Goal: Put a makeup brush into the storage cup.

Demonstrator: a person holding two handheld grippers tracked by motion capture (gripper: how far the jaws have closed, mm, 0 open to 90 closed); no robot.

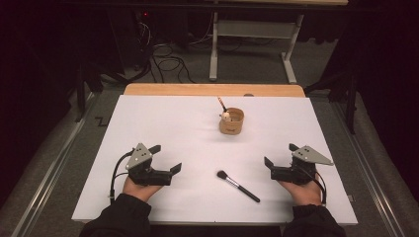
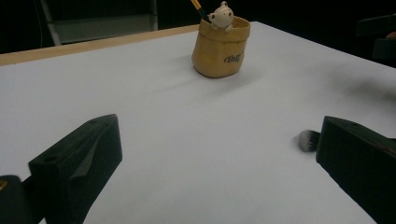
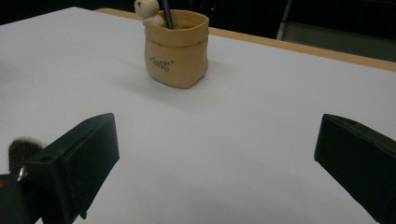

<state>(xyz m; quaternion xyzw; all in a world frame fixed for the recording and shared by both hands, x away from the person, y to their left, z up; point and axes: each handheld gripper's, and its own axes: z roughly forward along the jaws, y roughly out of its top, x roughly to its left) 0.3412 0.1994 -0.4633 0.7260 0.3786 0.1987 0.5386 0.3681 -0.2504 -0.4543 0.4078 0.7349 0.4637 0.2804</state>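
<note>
A tan bag-shaped holder [image 1: 231,121] [image 2: 221,46] [image 3: 176,47] stands on the white table toward the back centre, with a small bear figure [image 2: 221,14] on its rim and a pencil-like stick inside. A black-handled makeup brush [image 1: 237,185] lies flat near the front, bristles [image 2: 307,140] [image 3: 19,152] toward the left. My left gripper [image 1: 166,158] rests open at the front left, left of the brush. At the front right my right gripper [image 1: 280,154] is open too, right of the brush. Both hold nothing.
The white table top [image 1: 188,133] has a wooden strip [image 1: 212,89] along its far edge. Beyond it stand a metal desk frame [image 1: 252,39] and cables [image 1: 165,61] on the dark floor.
</note>
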